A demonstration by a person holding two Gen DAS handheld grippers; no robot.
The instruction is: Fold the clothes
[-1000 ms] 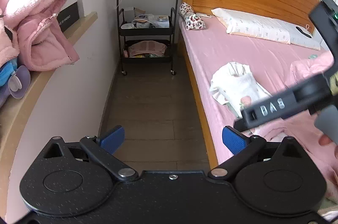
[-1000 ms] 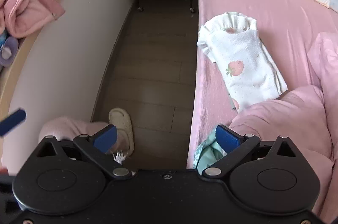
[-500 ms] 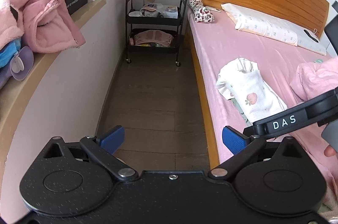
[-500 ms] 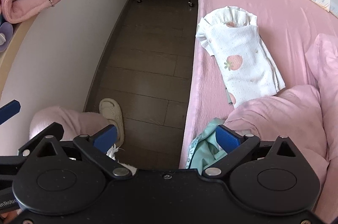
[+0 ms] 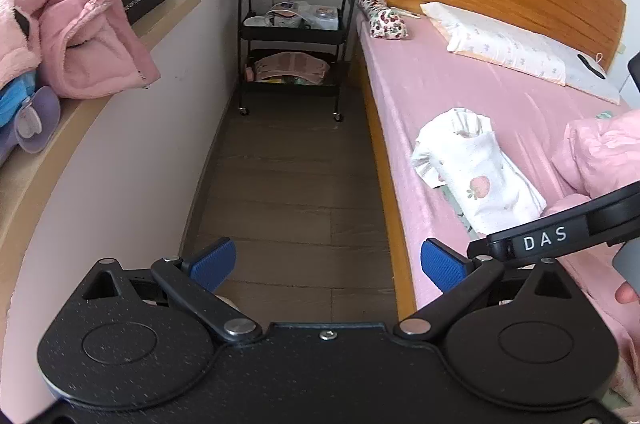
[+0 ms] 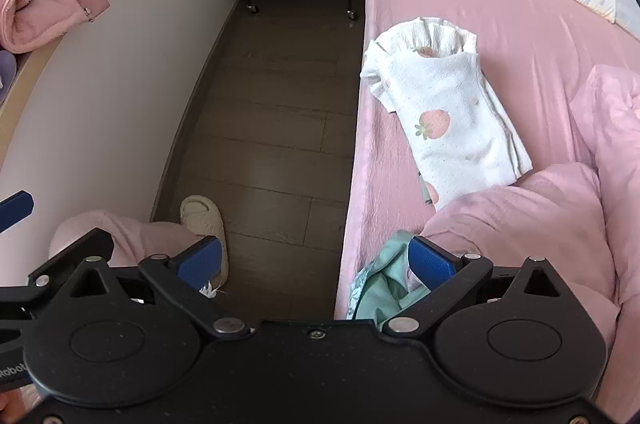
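The left gripper (image 5: 326, 266) is hovering over the wooden floor (image 5: 288, 184) beside the bed (image 5: 472, 88), its blue fingers spread wide and holding nothing. The right gripper (image 6: 314, 260) is hanging above the bed edge with fingers likewise spread and empty. The white strawberry-print garment (image 6: 444, 116) is lying folded on the pink sheet, near the bed's edge. A pink duvet (image 6: 532, 224) is bunching just beside it. A teal cloth (image 6: 380, 288) is lying beneath the right gripper.

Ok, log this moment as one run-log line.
left gripper: open, empty | right gripper: open, empty | strawberry top: folded on bed | pink garment: unfolded
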